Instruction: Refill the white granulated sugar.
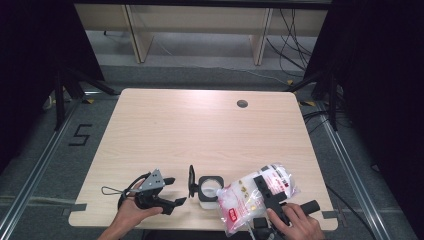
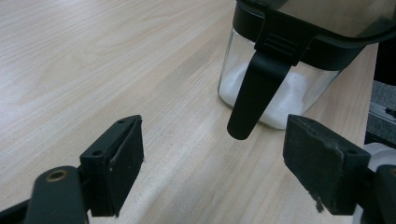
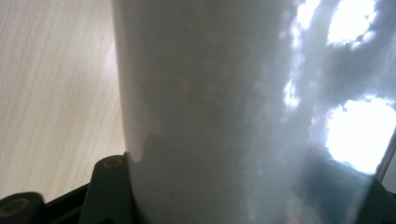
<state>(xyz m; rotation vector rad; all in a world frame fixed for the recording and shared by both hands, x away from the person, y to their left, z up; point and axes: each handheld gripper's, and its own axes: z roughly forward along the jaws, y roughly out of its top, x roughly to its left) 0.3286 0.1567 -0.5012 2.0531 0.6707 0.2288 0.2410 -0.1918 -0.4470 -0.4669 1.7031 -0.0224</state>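
Observation:
A glass jar (image 1: 209, 191) with a black rim and a flipped-up lid (image 1: 191, 181) stands near the table's front edge, with white powder at its bottom. My left gripper (image 1: 173, 191) lies open just left of it; in the left gripper view the jar (image 2: 275, 88) and its black clasp (image 2: 254, 95) sit beyond the spread pads (image 2: 122, 163), untouched. My right gripper (image 1: 266, 192) is shut on a clear plastic bag of white powder (image 1: 252, 196) with red print, held tilted beside the jar's right side. The bag (image 3: 243, 112) fills most of the right gripper view.
The light wooden table (image 1: 200, 130) has a round cable hole (image 1: 242, 103) at the back right. Black stands and cables flank the table on the floor. A wooden bench frame stands behind.

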